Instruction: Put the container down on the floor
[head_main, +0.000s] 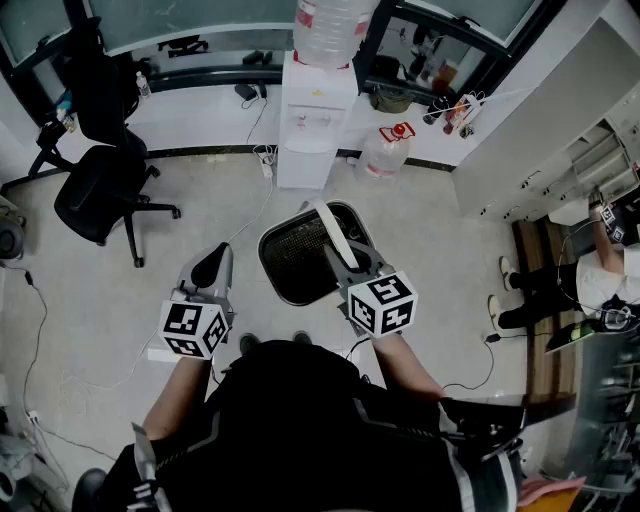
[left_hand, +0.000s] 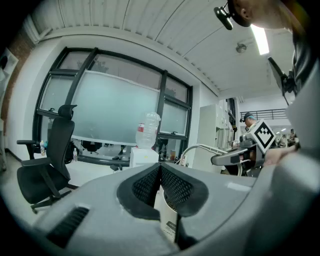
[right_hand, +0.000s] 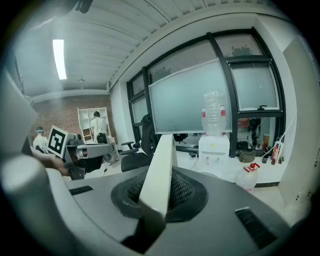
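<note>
A black mesh container (head_main: 300, 258) with a white strap handle (head_main: 333, 232) hangs above the floor in front of me in the head view. My right gripper (head_main: 352, 268) is shut on that handle, and in the right gripper view the white handle (right_hand: 161, 165) runs up between the pads of my right gripper (right_hand: 159, 189). My left gripper (head_main: 211, 268) hovers to the container's left, apart from it. In the left gripper view my left gripper (left_hand: 160, 175) has its pads pressed together with nothing between them. The container's base is hidden.
A white water dispenser (head_main: 315, 115) stands straight ahead, with a spare water bottle (head_main: 385, 152) on the floor beside it. A black office chair (head_main: 100, 190) is at the left. Cables trail over the floor (head_main: 430, 240). A seated person (head_main: 590, 285) is at the right.
</note>
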